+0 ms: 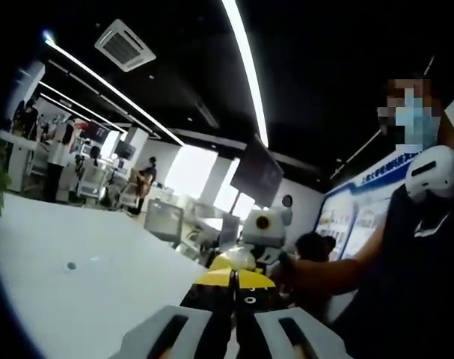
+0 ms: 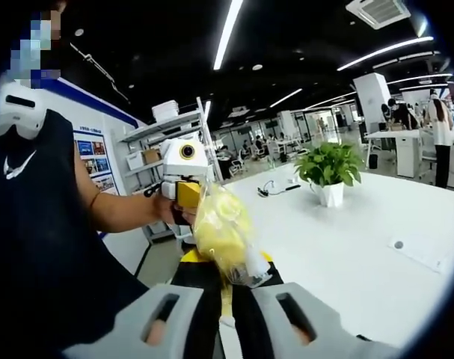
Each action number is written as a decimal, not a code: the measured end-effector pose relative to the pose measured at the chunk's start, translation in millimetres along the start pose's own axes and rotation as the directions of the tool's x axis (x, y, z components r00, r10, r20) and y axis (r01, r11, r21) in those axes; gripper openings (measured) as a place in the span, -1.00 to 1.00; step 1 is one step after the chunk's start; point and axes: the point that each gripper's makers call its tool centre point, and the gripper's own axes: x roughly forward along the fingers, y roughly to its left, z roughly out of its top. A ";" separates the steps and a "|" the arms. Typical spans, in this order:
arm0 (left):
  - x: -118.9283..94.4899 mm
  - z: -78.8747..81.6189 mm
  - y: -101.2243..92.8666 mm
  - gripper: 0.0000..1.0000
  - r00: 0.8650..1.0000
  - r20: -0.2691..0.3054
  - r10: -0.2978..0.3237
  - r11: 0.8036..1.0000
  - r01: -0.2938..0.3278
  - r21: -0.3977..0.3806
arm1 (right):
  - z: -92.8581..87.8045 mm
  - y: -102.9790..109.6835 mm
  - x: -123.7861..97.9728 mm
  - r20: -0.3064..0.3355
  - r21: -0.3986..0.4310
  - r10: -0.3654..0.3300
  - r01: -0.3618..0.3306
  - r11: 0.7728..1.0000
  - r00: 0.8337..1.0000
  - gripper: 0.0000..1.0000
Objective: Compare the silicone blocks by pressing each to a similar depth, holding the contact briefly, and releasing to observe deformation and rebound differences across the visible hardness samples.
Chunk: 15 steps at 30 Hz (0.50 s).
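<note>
Left gripper view: the left gripper [image 1: 232, 318] points out over the white table [image 1: 99, 277], its two grey jaws drawn together with only a thin slit between them; whether anything is pinched there cannot be told. Just beyond the tips lies the yellow bag [image 1: 234, 260], and past it the right gripper [image 1: 265, 228] faces this way, held in the person's hand [image 1: 286, 271] with the forearm reaching in from the right.

Right gripper view: the right gripper [image 2: 228, 280] has its jaws nearly closed on the lower end of the yellow bag [image 2: 223, 235], a crumpled clear pouch of yellow material whose long axis runs away from the jaws toward the left gripper [image 2: 183, 176]. That gripper meets the bag's far end; the bag hangs between the two grippers, above the table's near edge. A potted plant [image 2: 329, 173] stands upright farther along the table [image 2: 346, 247].
</note>
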 end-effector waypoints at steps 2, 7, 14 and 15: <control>-0.3 -1.2 1.1 -1.00 1.000 -0.006 0.001 1.000 -0.001 0.006 | -0.6 -1.8 0.3 -0.003 -0.004 -0.001 0.001 1.000 1.000 -1.00; 0.4 -1.4 5.0 -1.00 1.000 -0.006 0.002 1.000 -0.002 -0.002 | -2.2 -4.8 1.1 0.001 0.014 0.013 -0.013 1.000 1.000 -1.00; -1.9 2.1 4.3 -1.00 1.000 0.004 0.008 1.000 -0.008 0.025 | 2.2 -2.5 3.8 -0.003 0.001 0.017 -0.017 1.000 1.000 -1.00; -2.2 2.3 4.3 -1.00 1.000 0.007 0.006 1.000 -0.006 0.020 | 2.1 -2.5 3.9 -0.004 0.000 0.018 -0.018 1.000 1.000 -1.00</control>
